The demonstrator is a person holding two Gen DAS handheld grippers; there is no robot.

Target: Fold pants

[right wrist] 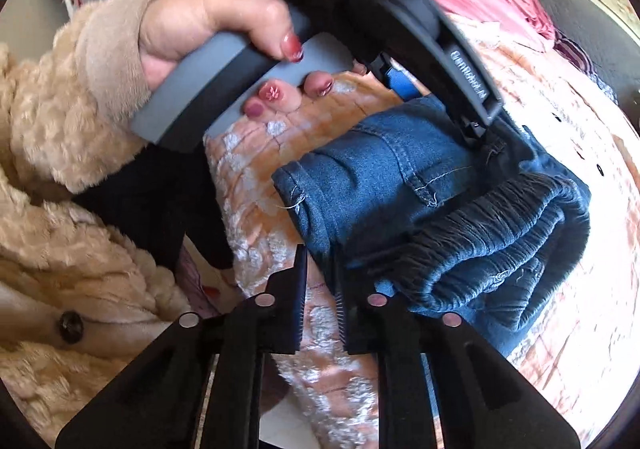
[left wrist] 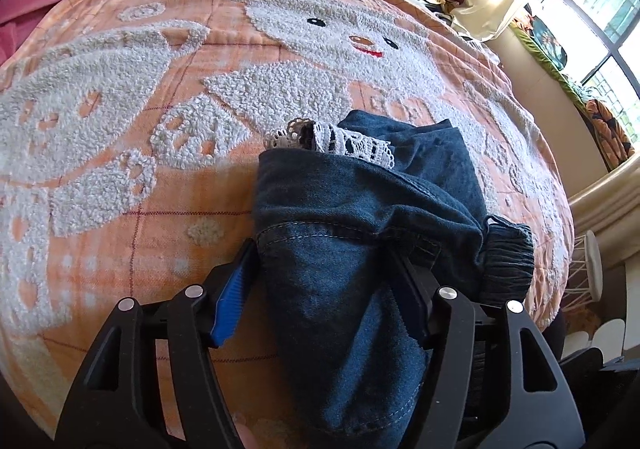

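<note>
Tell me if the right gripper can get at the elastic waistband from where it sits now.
Probably yes. The right gripper is open with nothing between its fingers, and the waistband bunches just ahead, beside its right finger, uncovered. The left gripper grips the jeans farther along, away from that approach.

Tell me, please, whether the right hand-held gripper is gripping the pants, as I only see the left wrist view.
Observer: No. The right hand-held gripper is open, with only bedspread showing between its fingers, right beside the pants.
Operator: Which part of the pants lies nearest it?
Observer: The folded elastic waistband, bunched up beside one of its fingers.
Operator: How does my left hand-held gripper look from there?
Observer: The left hand-held gripper comes onto the pants from the far side, with a hand wrapped round its grey handle.
</note>
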